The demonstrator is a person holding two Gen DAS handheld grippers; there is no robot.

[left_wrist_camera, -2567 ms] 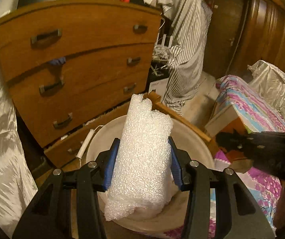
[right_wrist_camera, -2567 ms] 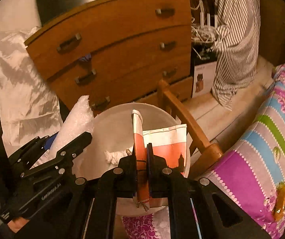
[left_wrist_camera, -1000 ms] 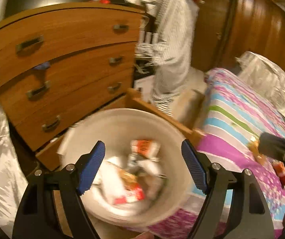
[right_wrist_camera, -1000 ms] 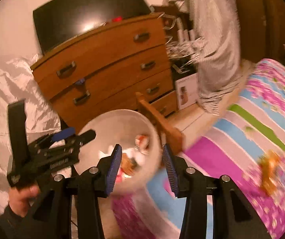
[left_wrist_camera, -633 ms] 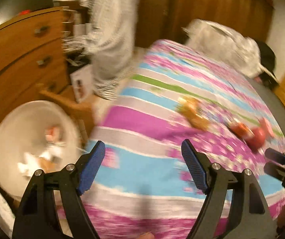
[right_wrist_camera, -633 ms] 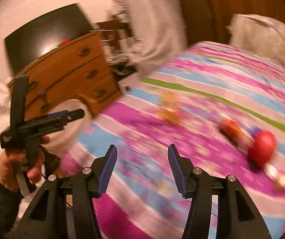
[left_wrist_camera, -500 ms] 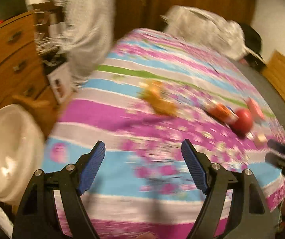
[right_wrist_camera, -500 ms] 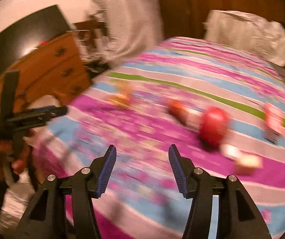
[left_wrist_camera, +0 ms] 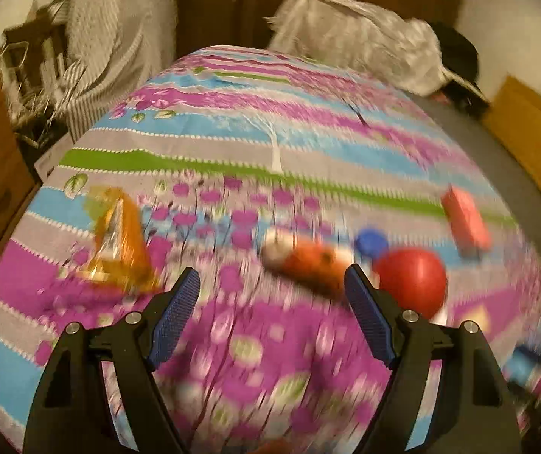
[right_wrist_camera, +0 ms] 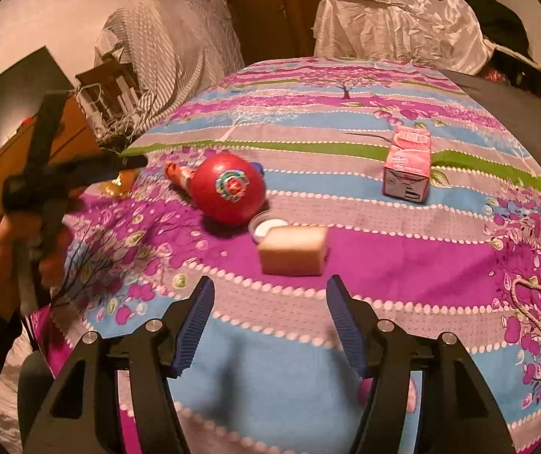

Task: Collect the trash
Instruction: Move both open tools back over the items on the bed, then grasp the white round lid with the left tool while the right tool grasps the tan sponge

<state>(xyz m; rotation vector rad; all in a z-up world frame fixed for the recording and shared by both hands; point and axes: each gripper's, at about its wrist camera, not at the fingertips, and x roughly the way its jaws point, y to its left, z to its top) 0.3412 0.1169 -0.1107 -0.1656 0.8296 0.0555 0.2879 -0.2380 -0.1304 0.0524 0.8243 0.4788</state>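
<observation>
Blue-padded fingers of the right gripper (right_wrist_camera: 270, 321) are opening, empty, above the bed (right_wrist_camera: 440, 265); the left gripper (left_wrist_camera: 270, 317) hangs spread, empty. Uncollected near the bed's middle: beige block (right_wrist_camera: 292, 250), red ball (right_wrist_camera: 229, 188), pink carton (right_wrist_camera: 406, 164), orange wrapper (left_wrist_camera: 119, 242) by its left edge.

On the bedspread (right_wrist_camera: 346, 196) ahead of my right gripper (right_wrist_camera: 270, 325), a sponge block (right_wrist_camera: 292, 250) lies at twelve o'clock, touching a small lid (right_wrist_camera: 266, 225) behind it. Ball (right_wrist_camera: 228, 188) at eleven, carton (right_wrist_camera: 408, 164) at one, well apart.
</observation>
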